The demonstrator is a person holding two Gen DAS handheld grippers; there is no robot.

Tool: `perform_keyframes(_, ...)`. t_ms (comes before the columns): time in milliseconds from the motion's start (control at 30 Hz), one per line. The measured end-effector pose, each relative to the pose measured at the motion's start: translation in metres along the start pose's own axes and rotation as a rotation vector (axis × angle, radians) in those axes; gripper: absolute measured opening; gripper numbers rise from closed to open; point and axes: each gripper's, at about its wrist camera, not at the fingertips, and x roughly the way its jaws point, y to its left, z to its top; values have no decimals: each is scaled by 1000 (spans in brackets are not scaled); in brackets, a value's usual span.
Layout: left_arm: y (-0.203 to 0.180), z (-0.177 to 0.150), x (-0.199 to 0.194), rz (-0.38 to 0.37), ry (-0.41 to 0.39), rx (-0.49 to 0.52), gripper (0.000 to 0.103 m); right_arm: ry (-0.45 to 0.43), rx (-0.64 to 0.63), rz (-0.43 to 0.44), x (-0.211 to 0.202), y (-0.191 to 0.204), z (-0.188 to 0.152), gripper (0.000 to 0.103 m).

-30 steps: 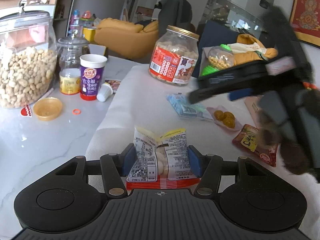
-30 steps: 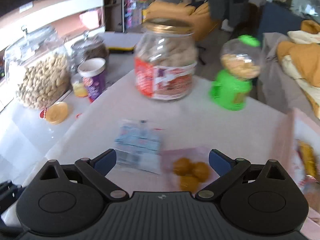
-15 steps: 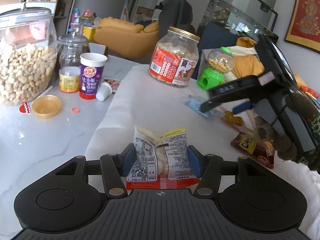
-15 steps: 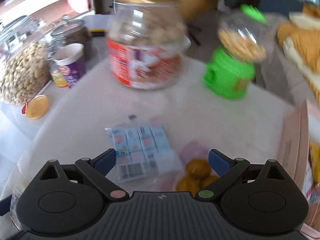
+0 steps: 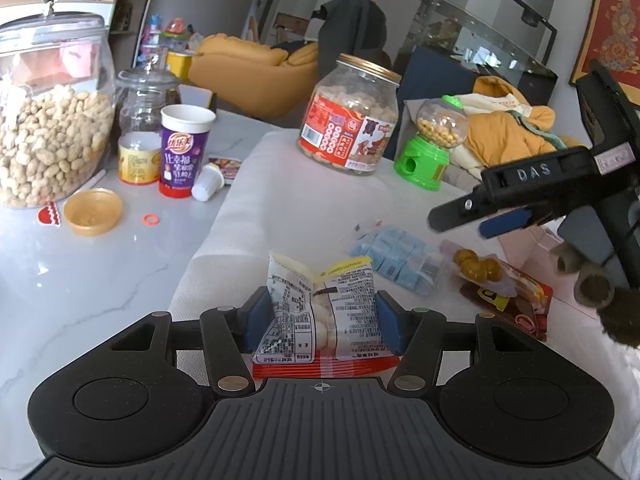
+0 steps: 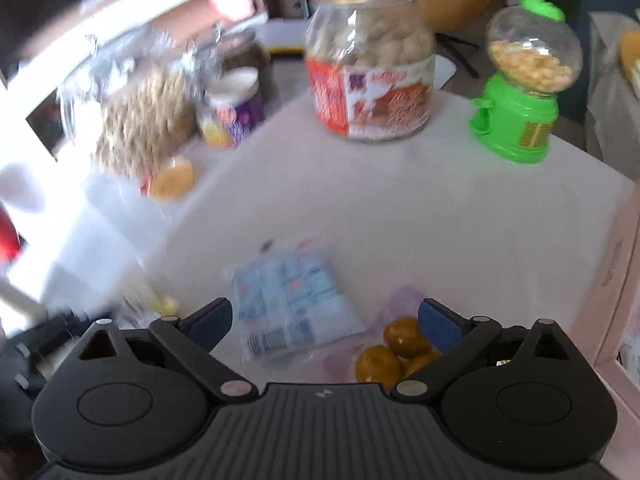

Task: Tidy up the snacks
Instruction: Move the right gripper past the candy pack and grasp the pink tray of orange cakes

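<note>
Here, on white cloth [image 5: 288, 208], left gripper [image 5: 320, 316] jaws clamp a snack packet [image 5: 320, 312] — right gripper [image 6: 324, 320] jaws gape, empty.

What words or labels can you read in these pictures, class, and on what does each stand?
"DAS": white letters on the black body of the right gripper.
Purple cup: Chinese characters, too small to read surely.
Red-labelled jar, held snack packet, blue packet, red packet: print too small or blurred.
</note>
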Motion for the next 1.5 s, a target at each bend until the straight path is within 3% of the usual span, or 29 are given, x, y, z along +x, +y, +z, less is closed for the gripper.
perform_keyframes(167, 1, 0, 0, -6, -3, -12, 62, -3, 84, -174, 3, -21, 3, 93)
perform_keyframes(200, 1, 0, 0, -7, -3, -14, 62, 16, 122, -173, 6, -28, 1, 87)
perform_keyframes(300, 1, 0, 0, -7, -3, -14, 62, 45, 185, -127, 12, -38, -12, 80)
perform_keyframes(467, 1, 0, 0, -7, -3, -14, 62, 72, 18, -20, 5, -1, -30, 80)
perform_keyframes(633, 1, 0, 0, -6, -3, -13, 62, 60, -174, -98, 0, 29, -59, 84)
perform_keyframes(767, 1, 0, -1, -5, -3, -12, 62, 48, -179, -123, -10, 28, -68, 85)
perform_keyframes(900, 1, 0, -1, -4, -3, -11, 62, 29, -221, -185, -13, 28, -75, 96)
perform_keyframes(1133, 0, 0, -1, 2, -2, -4, 62, -12, -149, -104, 7, 21, -61, 97)
perform_keyframes(1300, 0, 0, -1, 2, -2, -4, 62, -6, -186, -122, -3, 35, -60, 76)
perform_keyframes(1367, 0, 0, -1, 1, -2, -5, 62, 4, -196, -109, -13, 40, -67, 54)
perform_keyframes(1500, -1, 0, -1, 6, 0, 1, 62, -10, -185, -96, -39, 39, -81, 54)
